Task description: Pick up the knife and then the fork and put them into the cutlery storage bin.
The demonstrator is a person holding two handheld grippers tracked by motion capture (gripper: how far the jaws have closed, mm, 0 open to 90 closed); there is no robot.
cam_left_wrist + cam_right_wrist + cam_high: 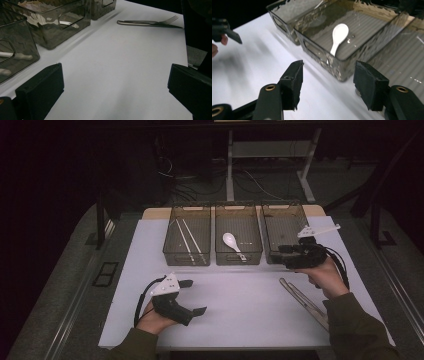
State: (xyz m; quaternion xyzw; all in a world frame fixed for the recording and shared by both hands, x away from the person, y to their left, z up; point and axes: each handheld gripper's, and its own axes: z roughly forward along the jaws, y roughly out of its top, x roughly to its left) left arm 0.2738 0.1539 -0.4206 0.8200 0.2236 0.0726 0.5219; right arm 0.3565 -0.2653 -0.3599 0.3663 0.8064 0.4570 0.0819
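Right gripper [278, 254] – jaws half open, empty – hovers before the right bin [284, 227]; swing back to the fork [305, 299] beside it, straddle the handle squarely. Left gripper [193, 296] wide, empty.

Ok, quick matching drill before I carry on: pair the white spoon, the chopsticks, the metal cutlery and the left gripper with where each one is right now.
Things:
1. white spoon
2. chopsticks
3. metal cutlery
4. left gripper

Places:
A. lying on the bare white table, near the person's right forearm
B. in the middle bin
C. in the left bin
D. low over the table's near left, jaws open, nothing between them

Pairs: 1-B, 2-C, 3-A, 4-D
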